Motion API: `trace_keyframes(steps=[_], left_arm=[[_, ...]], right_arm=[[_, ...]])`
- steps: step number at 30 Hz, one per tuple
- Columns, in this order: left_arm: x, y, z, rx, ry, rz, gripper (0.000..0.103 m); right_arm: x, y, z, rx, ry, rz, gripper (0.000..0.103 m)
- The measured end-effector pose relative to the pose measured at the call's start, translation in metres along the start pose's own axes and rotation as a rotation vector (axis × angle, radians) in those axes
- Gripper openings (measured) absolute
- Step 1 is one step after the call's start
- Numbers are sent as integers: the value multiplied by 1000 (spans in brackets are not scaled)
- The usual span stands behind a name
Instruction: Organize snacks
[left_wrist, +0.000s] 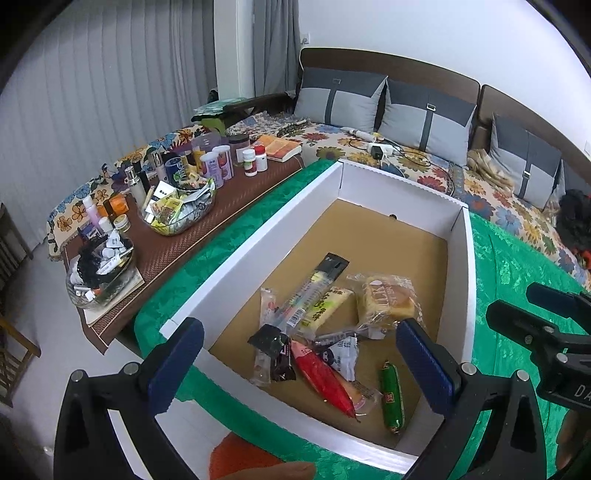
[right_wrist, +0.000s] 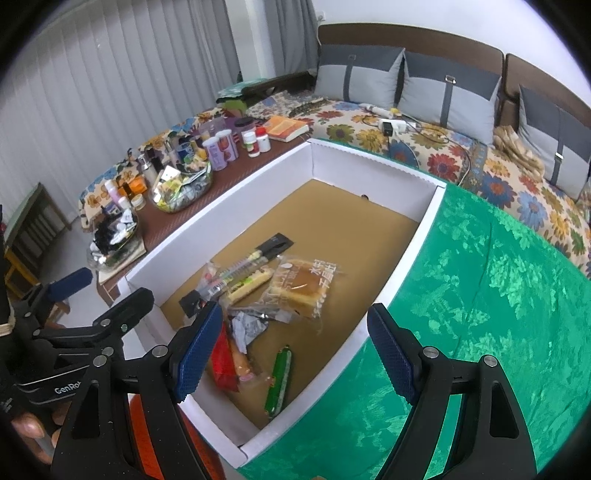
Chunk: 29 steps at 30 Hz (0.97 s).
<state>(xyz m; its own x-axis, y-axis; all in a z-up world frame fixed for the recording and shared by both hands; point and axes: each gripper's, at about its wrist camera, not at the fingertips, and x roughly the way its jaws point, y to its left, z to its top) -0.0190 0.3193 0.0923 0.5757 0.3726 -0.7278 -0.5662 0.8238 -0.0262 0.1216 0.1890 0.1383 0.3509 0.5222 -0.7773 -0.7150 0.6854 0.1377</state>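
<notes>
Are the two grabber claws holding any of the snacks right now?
No. The left gripper and right gripper are both open and empty, above the snacks in the box.

A white cardboard box (left_wrist: 458, 258) with a matt brown paper floor is sitting on shiny green patterned cloth (right_wrist: 498, 295). Glossy, crinkled plastic snack wrappers (left_wrist: 388, 299) are catching light inside. Textured blue pads (right_wrist: 195, 350) are lining matt black plastic fingers.

Your right gripper (right_wrist: 295, 350) hangs with its jaws wide apart and nothing between them, over the near corner of the white box (right_wrist: 399, 254) that stands on the green cloth (right_wrist: 480, 314). Inside the box lie a wrapped cake (right_wrist: 303, 288), a green sausage (right_wrist: 280, 380) and a red packet (right_wrist: 223, 365). Your left gripper (right_wrist: 99, 295) shows at the left edge, beside the box.
</notes>
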Motion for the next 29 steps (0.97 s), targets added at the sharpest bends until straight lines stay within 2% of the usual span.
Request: trace_keyframes(steps=[29], left_arm=[[14, -13, -2, 41, 5, 16, 103]], right_arm=[[12, -6, -3, 0, 34, 4, 84]])
